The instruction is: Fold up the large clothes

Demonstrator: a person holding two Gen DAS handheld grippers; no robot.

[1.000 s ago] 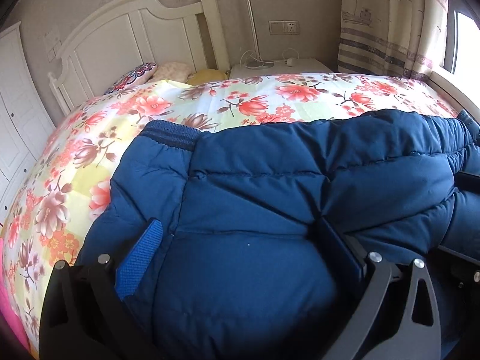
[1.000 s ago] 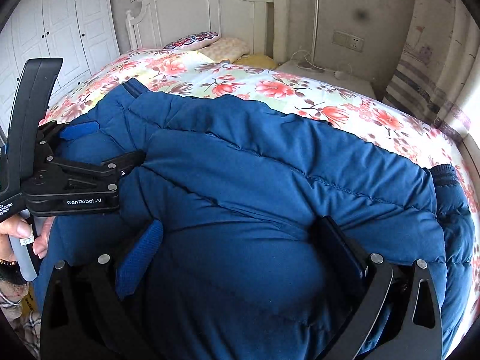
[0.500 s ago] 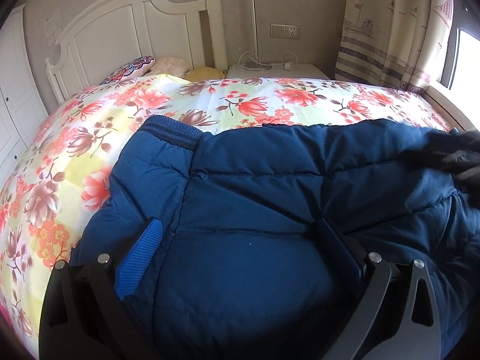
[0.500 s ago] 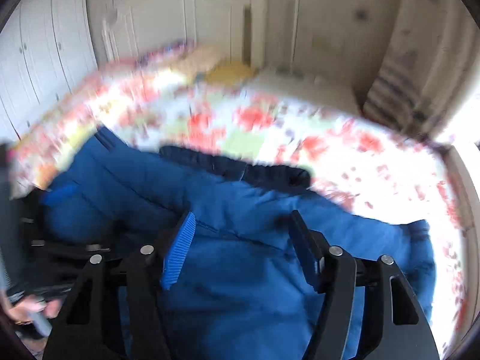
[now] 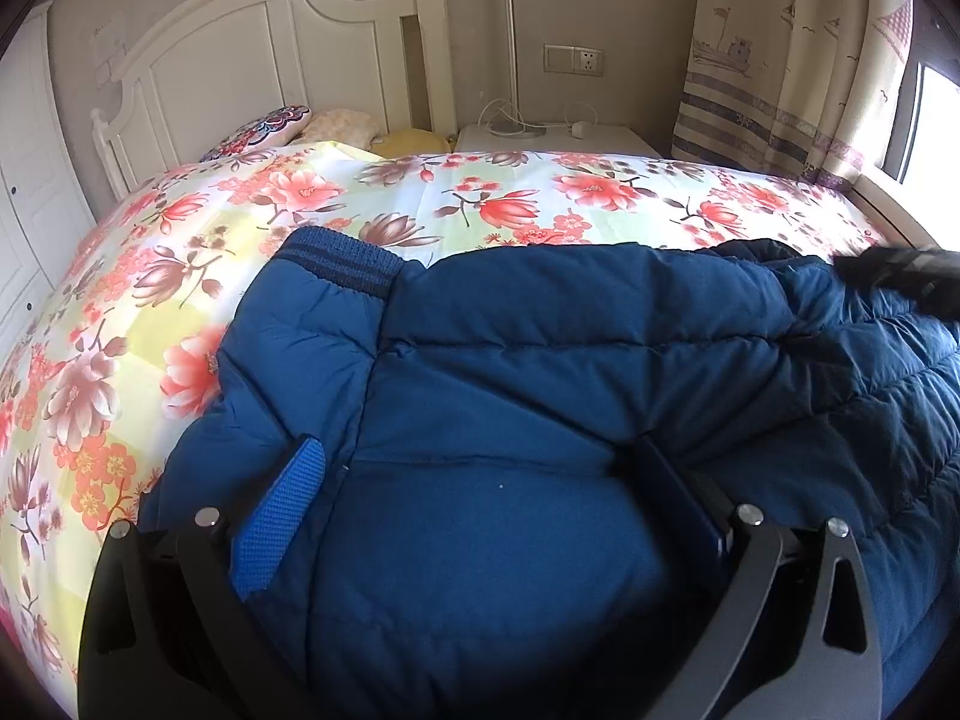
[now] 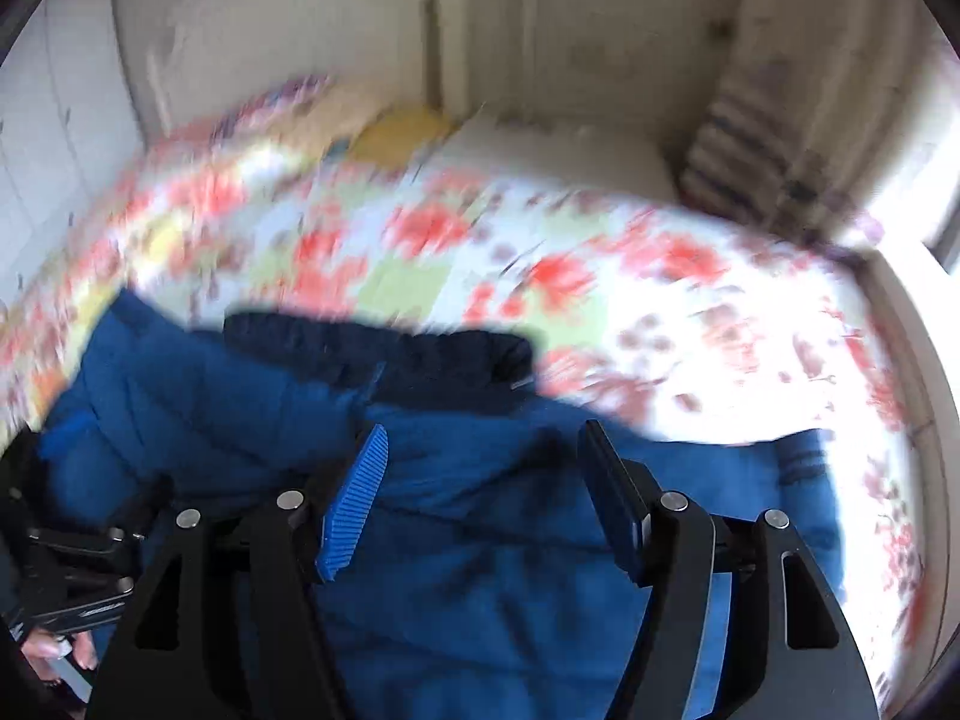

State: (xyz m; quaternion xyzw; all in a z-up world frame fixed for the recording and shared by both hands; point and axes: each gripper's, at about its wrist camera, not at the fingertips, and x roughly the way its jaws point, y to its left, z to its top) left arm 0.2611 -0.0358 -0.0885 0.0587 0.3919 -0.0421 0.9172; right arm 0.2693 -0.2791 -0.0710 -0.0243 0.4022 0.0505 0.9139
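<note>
the wide bed with its flowered red-and-cream quilt [image 5: 480,204] carries everything here, and your puffy blue quilted down jacket [image 5: 540,396] lies spread across its near half, the ribbed navy hem band [image 5: 339,264] towards the white headboard.

judge that jacket as bulky but light: soft, springy with trapped air, and its smooth shell looks likely to slide. it will probably puff back open after a fold, so press each fold flat. take it at firm edges, a stitched seam, the hem band or the dark collar [image 6: 384,354], rather than a plump panel that can slip free.

your left tongs [image 5: 480,480] stand wide apart, fingers sunk on either side of a mound of fabric, pinching nothing yet. your right tongs [image 6: 483,462] are also apart, over the jacket just short of the collar; that view is smeared, so you cannot tell whether they touch the cloth.
</note>
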